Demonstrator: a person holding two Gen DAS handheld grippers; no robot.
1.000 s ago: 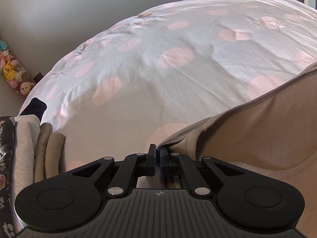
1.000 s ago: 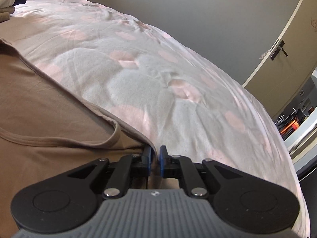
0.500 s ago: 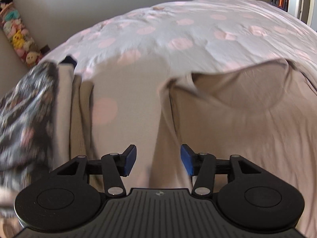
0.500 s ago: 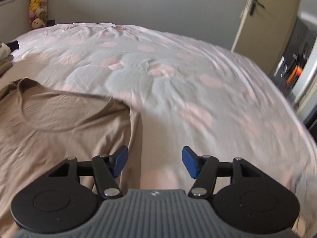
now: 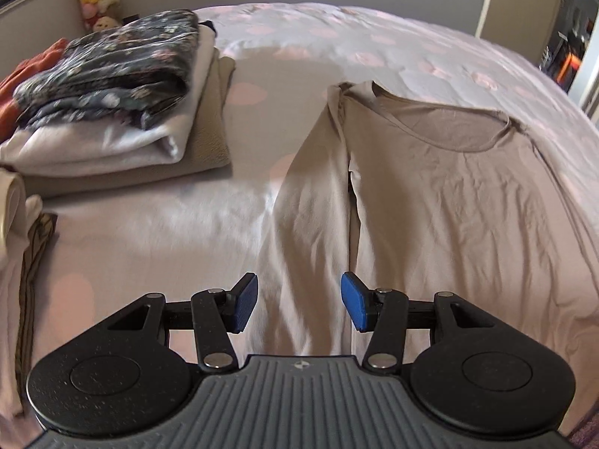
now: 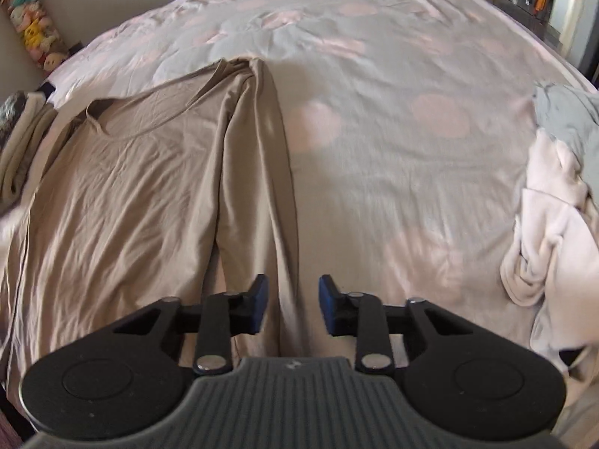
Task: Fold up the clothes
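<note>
A tan long-sleeved shirt (image 5: 449,202) lies flat on the bed, neckline at the far end. It also shows in the right wrist view (image 6: 123,194). Its left sleeve (image 5: 310,224) runs down alongside the body toward my left gripper (image 5: 298,307), which is open and empty above the sleeve's lower part. Its right sleeve (image 6: 262,187) lies straight along the body's right side. My right gripper (image 6: 292,305) is open and empty over that sleeve's lower end.
A stack of folded clothes (image 5: 112,104) with a dark floral piece on top sits left of the shirt. A pile of unfolded pale and grey garments (image 6: 554,217) lies at the right. The polka-dot bedspread (image 6: 393,112) spreads beyond. A door (image 5: 520,3) stands at the far right.
Both grippers let go of the shirt's shoulders, opened, and pulled back down along the sleeves. The shirt now lies flat on the bed.
</note>
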